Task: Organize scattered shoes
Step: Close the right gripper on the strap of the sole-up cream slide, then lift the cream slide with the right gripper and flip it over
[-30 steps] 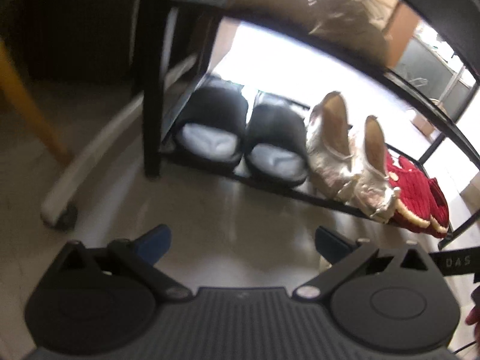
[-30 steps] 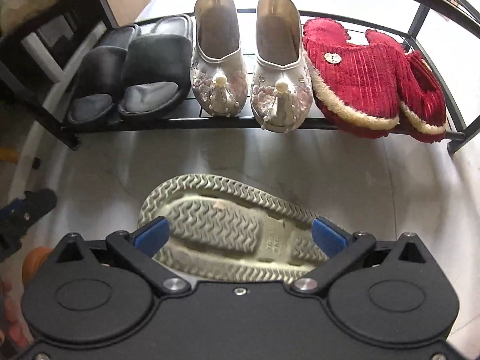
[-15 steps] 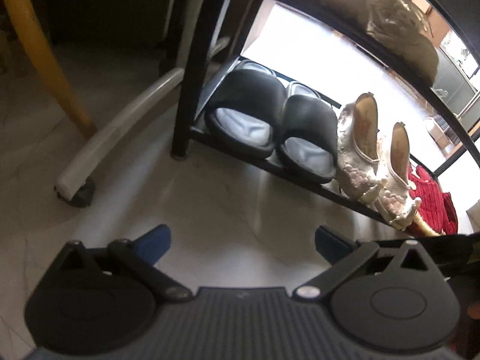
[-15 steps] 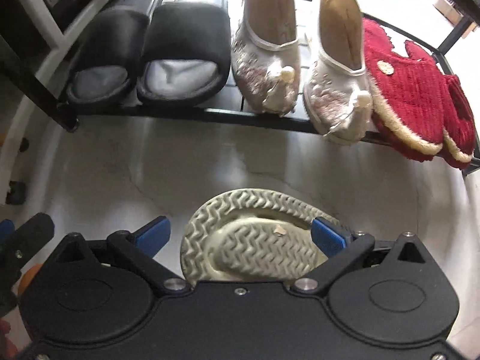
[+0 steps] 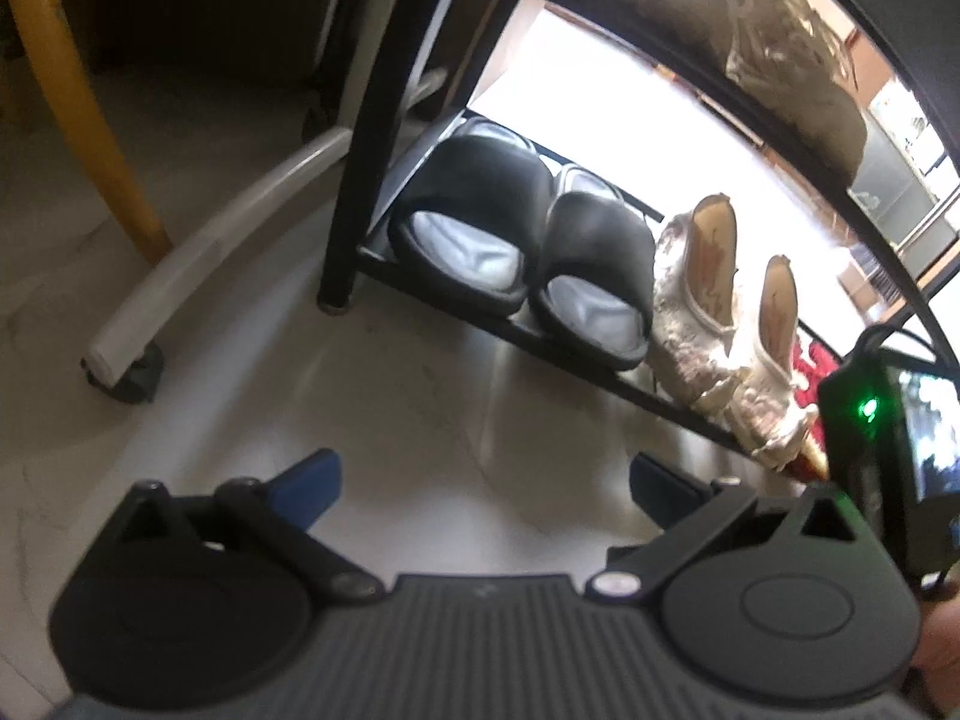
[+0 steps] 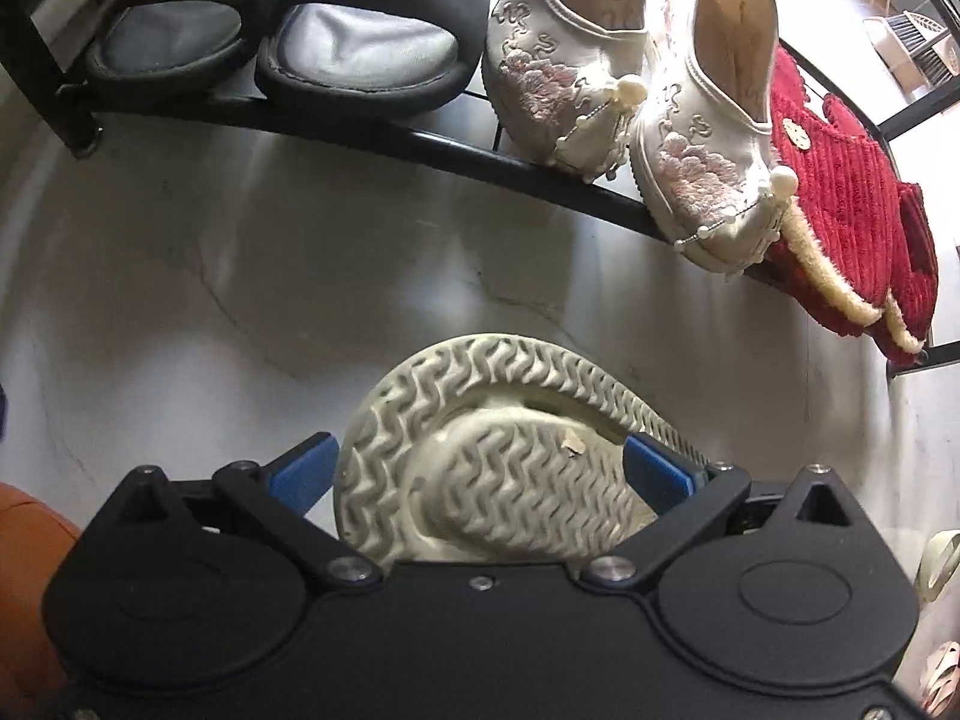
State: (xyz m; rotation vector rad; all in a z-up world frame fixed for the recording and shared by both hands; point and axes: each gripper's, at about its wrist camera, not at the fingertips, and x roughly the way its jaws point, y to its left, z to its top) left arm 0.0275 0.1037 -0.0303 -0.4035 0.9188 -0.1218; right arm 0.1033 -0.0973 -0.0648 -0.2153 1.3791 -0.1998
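Lower shelf point(image 6: 420, 141) ahead of the right claw point(image 6: 480, 468) carried, left to right, black slides point(image 6: 360, 54), embroidered white shoes point(image 6: 558, 90) and red slippers point(image 6: 840, 180), toes toward the claw. The right claw gripped a pale clog point(image 6: 498, 438), sole up, long axis crosswise. The left claw point(image 5: 480, 480) was spread wide, empty, above the floor point(image 5: 390, 420).

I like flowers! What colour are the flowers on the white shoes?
Pink, stitched on the white shoes; clearest in the right wrist view.
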